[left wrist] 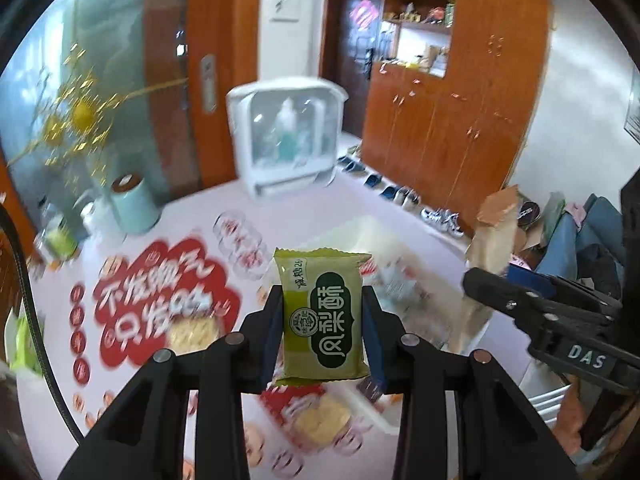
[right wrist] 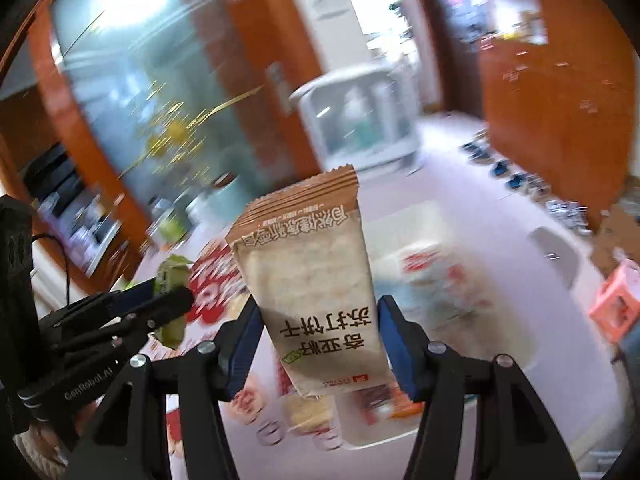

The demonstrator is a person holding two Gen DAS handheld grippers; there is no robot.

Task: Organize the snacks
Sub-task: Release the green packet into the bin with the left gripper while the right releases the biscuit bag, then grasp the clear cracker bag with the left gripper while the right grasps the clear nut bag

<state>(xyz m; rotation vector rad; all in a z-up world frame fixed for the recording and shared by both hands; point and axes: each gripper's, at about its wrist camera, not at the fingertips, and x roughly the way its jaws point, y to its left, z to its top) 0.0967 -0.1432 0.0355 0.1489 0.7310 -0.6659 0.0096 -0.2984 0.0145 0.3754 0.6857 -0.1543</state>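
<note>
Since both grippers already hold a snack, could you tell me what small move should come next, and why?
Probably carry both packets to the white tray on the table: the left gripper clamps the green pastry packet, the right gripper the beige cracker packet, both in mid-air.

L gripper (left wrist: 322, 312) & R gripper (right wrist: 318, 328) both raised, angled down (each clamped on a packet).

We see a white table (left wrist: 328, 200), blurred, below and ahead of both tools. On it: a red sign (left wrist: 160, 300) left of the left tool, a mint canister (left wrist: 132, 204) far left, a white cabinet (left wrist: 286, 136) straight ahead, and a white tray (left wrist: 384, 232) just right of it.
</note>
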